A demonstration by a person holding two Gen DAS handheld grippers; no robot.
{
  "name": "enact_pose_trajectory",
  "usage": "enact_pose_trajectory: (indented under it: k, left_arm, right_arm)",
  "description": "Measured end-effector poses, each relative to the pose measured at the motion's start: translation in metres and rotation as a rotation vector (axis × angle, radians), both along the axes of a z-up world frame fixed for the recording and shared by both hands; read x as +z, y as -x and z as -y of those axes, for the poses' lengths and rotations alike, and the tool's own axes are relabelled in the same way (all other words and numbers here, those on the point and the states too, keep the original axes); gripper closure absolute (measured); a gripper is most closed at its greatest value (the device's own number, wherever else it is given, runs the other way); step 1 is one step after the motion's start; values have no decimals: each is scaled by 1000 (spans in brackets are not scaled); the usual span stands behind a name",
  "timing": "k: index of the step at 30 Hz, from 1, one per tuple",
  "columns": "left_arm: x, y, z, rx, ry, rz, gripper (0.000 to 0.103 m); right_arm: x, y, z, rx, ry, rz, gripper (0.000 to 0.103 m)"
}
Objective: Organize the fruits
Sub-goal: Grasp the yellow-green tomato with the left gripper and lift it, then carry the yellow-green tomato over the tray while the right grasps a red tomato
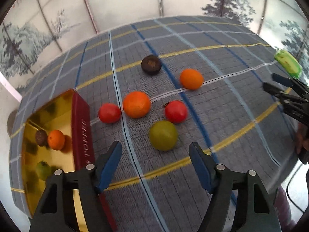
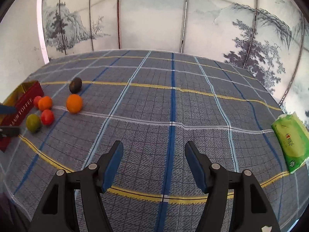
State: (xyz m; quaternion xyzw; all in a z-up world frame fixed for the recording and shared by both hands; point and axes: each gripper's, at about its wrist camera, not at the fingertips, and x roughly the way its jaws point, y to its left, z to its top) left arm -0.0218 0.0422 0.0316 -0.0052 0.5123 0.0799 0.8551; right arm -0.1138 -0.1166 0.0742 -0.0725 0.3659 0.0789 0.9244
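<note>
Loose fruits lie on the plaid cloth: a green one (image 1: pixel 163 135), two red ones (image 1: pixel 109 113) (image 1: pixel 176 111), two oranges (image 1: pixel 136 104) (image 1: pixel 191 78) and a dark brown one (image 1: pixel 151 65). My left gripper (image 1: pixel 155 147) is open, and the green fruit sits just beyond its blue pads, untouched. To its left a red box (image 1: pixel 81 127) with a gold inside holds a dark fruit, an orange and a green fruit. My right gripper (image 2: pixel 154 145) is open over bare cloth, far right of the fruit cluster (image 2: pixel 47 117); it also shows at the right edge of the left wrist view.
A green tissue pack (image 2: pixel 289 141) lies near the table's right edge. A painted folding screen (image 2: pixel 154 19) stands behind the table. The left gripper's fingers (image 2: pixel 7 130) show at the right wrist view's left edge, next to the red box (image 2: pixel 29 100).
</note>
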Motion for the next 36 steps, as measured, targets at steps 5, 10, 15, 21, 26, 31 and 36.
enact_pose_trajectory:
  k: [5,10,15,21,26,31,36]
  left_arm:
    - [-20,-14,-3,14,20,-23,37]
    - [-23,-14,-9,38,81,12,70]
    - [-2,15,-11,83,113,89,70]
    - [32,57,-13,99,100,127,70]
    - [57,86,-24,138,104,166,70]
    - [73,103,-36,162,91,195,69]
    - [79,110,-46,185,93,213,69]
  right_arm:
    - [2,0,6,-1,-52,-1,40]
    - [0,0,-1,20,-23,3,40]
    - [1,1,-9,34,10,-7,40]
    - [22,16,-65,261,-100,-50,40]
    - [15,11,-133,412,-60,-91,40]
    - [-1,-10,-166,433,-46,-149,43]
    - [-10,-26,-179,426,-30,-176,52]
